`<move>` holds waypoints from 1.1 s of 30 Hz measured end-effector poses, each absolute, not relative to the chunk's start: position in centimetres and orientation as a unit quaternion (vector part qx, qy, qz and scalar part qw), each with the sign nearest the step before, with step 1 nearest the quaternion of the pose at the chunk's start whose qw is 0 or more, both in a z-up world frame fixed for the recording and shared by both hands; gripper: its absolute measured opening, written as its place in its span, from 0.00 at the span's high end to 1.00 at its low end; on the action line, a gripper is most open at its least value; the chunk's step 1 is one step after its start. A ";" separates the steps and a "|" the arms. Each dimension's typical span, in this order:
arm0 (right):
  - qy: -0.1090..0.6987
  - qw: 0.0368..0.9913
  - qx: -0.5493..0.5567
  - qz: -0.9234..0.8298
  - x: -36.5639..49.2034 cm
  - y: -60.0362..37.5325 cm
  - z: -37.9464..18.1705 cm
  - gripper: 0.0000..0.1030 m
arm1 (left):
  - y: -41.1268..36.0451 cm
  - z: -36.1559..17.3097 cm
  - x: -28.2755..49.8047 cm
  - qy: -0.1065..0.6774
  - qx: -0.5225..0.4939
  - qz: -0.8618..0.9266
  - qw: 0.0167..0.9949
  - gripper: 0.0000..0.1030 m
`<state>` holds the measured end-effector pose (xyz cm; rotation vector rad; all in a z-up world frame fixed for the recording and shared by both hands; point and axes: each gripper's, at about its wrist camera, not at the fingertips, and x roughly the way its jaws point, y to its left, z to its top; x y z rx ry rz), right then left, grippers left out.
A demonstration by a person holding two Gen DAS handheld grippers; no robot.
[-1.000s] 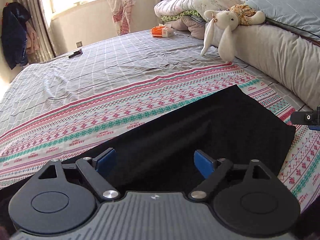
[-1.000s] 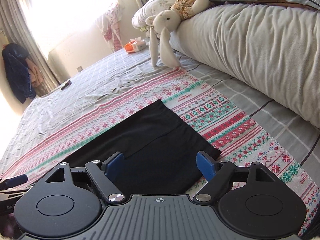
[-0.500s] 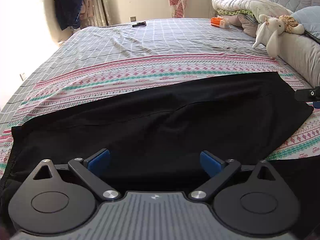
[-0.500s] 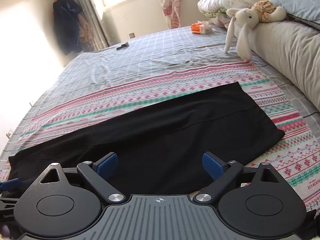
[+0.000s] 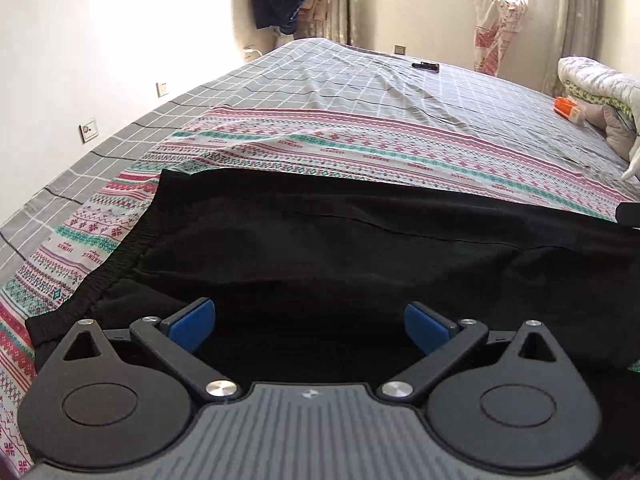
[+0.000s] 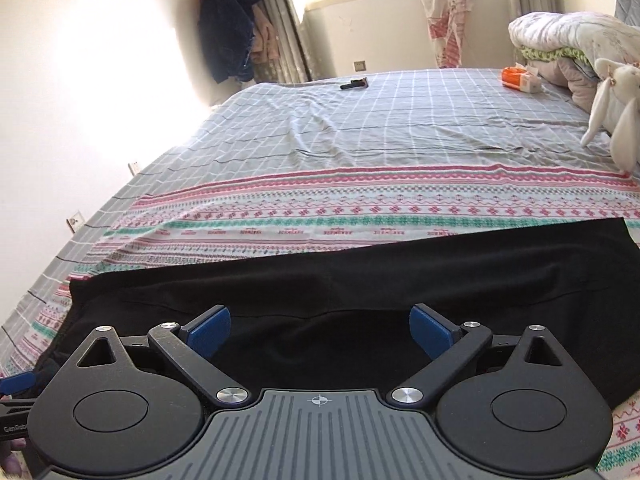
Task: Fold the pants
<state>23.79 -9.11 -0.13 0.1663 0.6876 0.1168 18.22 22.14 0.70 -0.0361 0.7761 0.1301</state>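
Observation:
Black pants (image 5: 340,240) lie stretched flat across the patterned bedsheet; the elastic waistband (image 5: 116,264) is at the left. They also show in the right wrist view (image 6: 360,284), with the leg end at the right. My left gripper (image 5: 310,320) is open and empty, hovering over the waist end. My right gripper (image 6: 320,330) is open and empty, over the middle of the pants. A blue tip of the left gripper (image 6: 18,382) shows at the right wrist view's lower left edge.
The bed (image 6: 400,128) has a grey checked sheet with a patterned strip (image 6: 360,208). A dark remote (image 6: 354,85), an orange pack (image 6: 520,78), folded quilts (image 6: 568,40) and a plush rabbit (image 6: 616,100) lie on the far side. A wall (image 5: 100,60) is at the left.
Both grippers have swung left along the pants, from the leg end toward the waistband. Both stayed open. The pants have not moved.

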 end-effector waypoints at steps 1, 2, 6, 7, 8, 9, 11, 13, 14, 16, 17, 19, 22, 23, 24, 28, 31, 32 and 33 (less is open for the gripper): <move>0.336 0.937 0.072 0.060 24.5 -8.3 -0.4 0.05 | 22.5 0.5 18.3 0.384 -0.032 0.067 0.921 0.00; 0.336 0.938 0.058 0.066 25.5 -7.2 -0.8 0.05 | 22.7 0.5 18.5 0.388 -0.040 0.065 0.918 0.00; 0.344 0.936 0.013 0.078 29.0 -3.4 -2.5 0.05 | 23.6 0.2 17.3 0.386 -0.046 0.055 0.920 0.00; 0.346 0.935 0.005 0.084 30.0 -2.4 -3.0 0.05 | 23.7 0.0 17.0 0.380 -0.045 0.055 0.922 0.00; 0.347 0.933 0.000 0.091 30.8 -1.6 -3.4 0.05 | 23.9 -0.3 16.9 0.374 -0.045 0.056 0.925 0.00; 0.348 0.932 -0.004 0.100 31.6 -0.8 -3.8 0.05 | 24.2 -0.5 16.8 0.371 -0.045 0.059 0.926 0.00; 0.352 0.929 -0.015 0.117 33.1 0.8 -4.7 0.05 | 24.9 -0.9 17.0 0.357 -0.050 0.053 0.931 0.00; 0.358 0.923 -0.030 0.136 34.7 2.5 -5.8 0.05 | 25.4 -1.3 17.4 0.350 -0.056 0.052 0.934 0.00; 0.361 0.920 -0.040 0.146 35.4 3.3 -6.3 0.05 | 25.7 -1.4 17.5 0.349 -0.058 0.052 0.934 0.00; 0.367 0.913 -0.061 0.166 36.8 5.1 -7.4 0.05 | 26.3 -1.6 17.7 0.339 -0.065 0.050 0.937 0.00; 0.371 0.909 -0.072 0.177 37.4 5.9 -7.9 0.05 | 26.5 -1.7 17.8 0.338 -0.070 0.050 0.937 0.00; 0.376 0.901 -0.091 0.195 38.6 7.3 -8.7 0.05 | 27.1 -1.8 18.0 0.341 -0.085 0.053 0.935 0.00; 0.377 0.893 -0.118 0.216 40.6 9.6 -9.9 0.05 | 27.6 -2.2 18.3 0.350 -0.108 0.057 0.929 0.00; 0.377 0.891 -0.121 0.221 41.2 10.2 -10.2 0.05 | 27.7 -2.3 18.5 0.355 -0.111 0.059 0.926 0.00; 0.378 0.890 -0.122 0.226 41.7 10.6 -10.4 0.05 | 27.9 -2.5 18.7 0.361 -0.113 0.061 0.924 0.00; 0.382 0.881 -0.136 0.244 43.3 12.2 -11.3 0.07 | 28.4 -3.2 19.0 0.379 -0.107 0.071 0.916 0.00; 0.376 0.881 -0.132 0.255 44.1 12.9 -11.4 0.08 | 28.9 -3.7 19.1 0.392 -0.111 0.081 0.910 0.00; 0.377 0.879 -0.130 0.260 44.5 13.1 -11.5 0.10 | 29.1 -3.8 19.1 0.397 -0.119 0.084 0.906 0.00; 0.379 0.877 -0.125 0.269 44.7 13.3 -11.4 0.13 | 29.3 -3.9 19.1 0.402 -0.126 0.085 0.903 0.00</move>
